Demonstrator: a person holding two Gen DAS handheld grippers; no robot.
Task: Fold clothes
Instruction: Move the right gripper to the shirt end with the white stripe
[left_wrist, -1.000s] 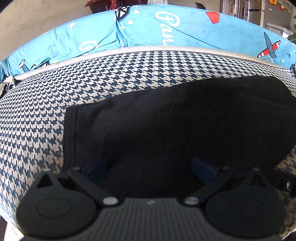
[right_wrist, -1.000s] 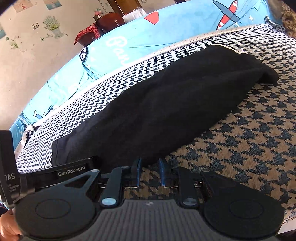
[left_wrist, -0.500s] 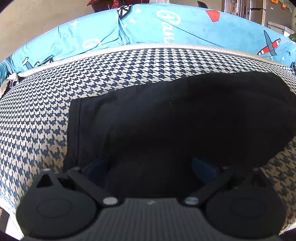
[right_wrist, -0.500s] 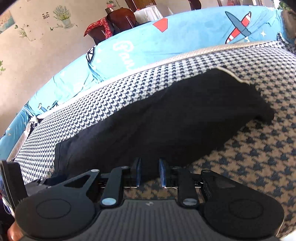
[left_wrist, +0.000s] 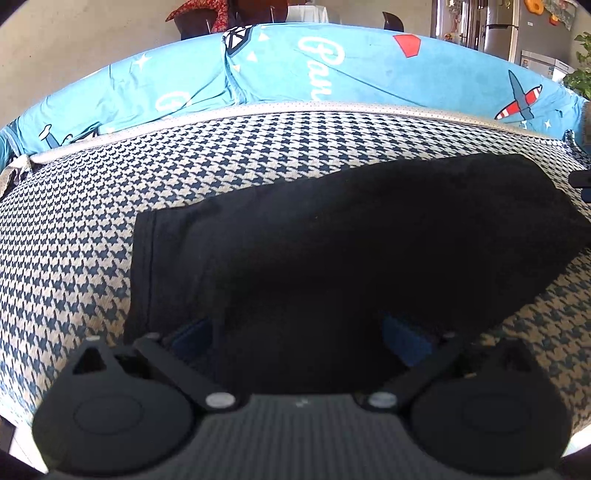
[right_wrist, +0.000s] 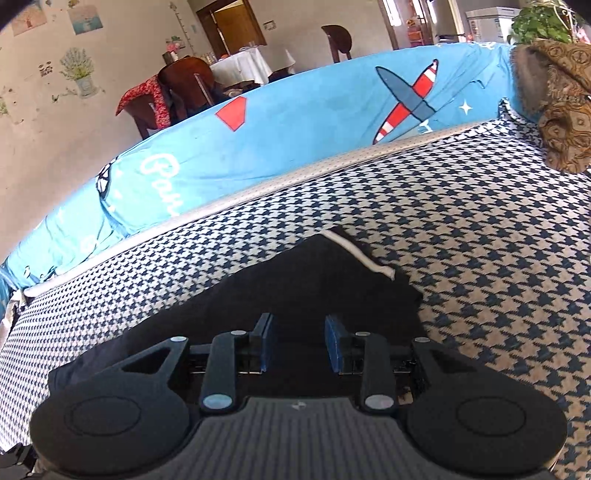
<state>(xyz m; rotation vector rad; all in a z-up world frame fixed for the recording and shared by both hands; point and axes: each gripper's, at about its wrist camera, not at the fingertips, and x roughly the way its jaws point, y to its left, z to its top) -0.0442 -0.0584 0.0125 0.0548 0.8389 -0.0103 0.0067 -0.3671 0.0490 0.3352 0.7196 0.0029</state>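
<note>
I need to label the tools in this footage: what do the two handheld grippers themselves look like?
Both look alike. The left gripper and the right gripper each have a matte black plastic body with a ribbed grey centre panel, two rounded black lobes with circular recesses, slanted black link arms on silver pivot pins, and blue rubber pads on the fingers. No cables, sleeves or hands are visible.

black garment (left_wrist: 369, 236), folded, flat on houndstooth cover (left_wrist: 92, 240)
</note>
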